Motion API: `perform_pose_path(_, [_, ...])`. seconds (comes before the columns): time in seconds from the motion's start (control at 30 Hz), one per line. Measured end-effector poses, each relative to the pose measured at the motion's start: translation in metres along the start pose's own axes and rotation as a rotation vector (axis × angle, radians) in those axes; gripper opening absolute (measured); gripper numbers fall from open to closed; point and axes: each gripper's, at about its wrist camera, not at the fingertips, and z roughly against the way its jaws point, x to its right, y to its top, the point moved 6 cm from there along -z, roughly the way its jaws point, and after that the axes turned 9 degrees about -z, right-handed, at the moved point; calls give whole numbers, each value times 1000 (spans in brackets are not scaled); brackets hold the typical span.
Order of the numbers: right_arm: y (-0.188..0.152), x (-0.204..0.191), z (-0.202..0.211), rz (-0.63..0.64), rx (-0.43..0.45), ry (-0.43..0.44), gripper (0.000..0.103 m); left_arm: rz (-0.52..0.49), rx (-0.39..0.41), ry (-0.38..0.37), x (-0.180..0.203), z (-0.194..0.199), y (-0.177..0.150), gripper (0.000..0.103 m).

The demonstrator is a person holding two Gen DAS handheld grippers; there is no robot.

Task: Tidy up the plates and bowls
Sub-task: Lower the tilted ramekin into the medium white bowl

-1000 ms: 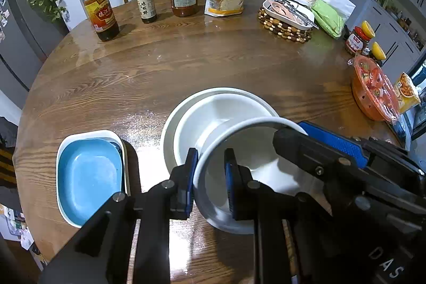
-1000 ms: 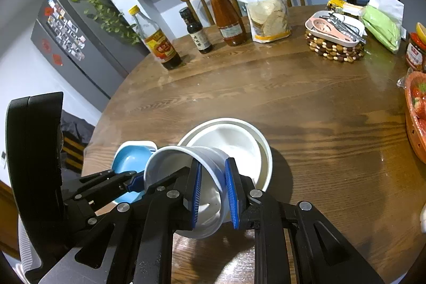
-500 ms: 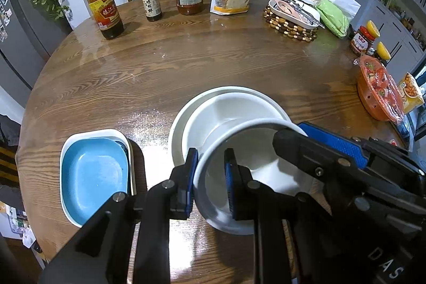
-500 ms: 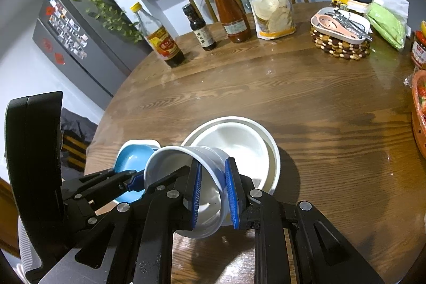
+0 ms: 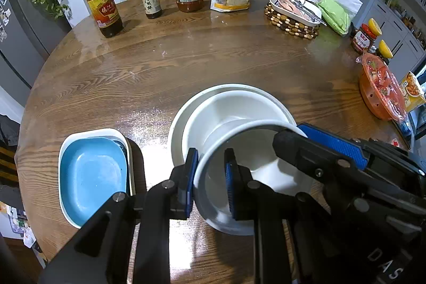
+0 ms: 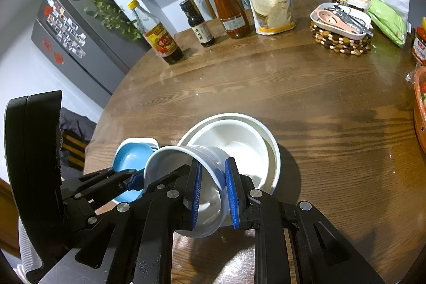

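white small bowl [image 5: 255,177]: you're clamping its rim with both the left tongs [image 5: 210,184] and the right tongs [image 6: 213,193], tilting it over the stacked white bowls [image 6: 255,135] on the table [image 5: 186,65].

black gripper [image 5: 209,181], blue pads [image 5: 192,177], silver screws

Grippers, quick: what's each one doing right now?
Left gripper: shut on the rim of the white bowl.
Right gripper: shut on the opposite rim of the white bowl.
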Motion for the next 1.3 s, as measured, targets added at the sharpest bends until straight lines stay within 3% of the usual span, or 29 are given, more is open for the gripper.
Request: perform_pose_path(1.3, [-3,6,-22,-29,-69,-21,22,-21,-57,9,-5,-19,-4,19])
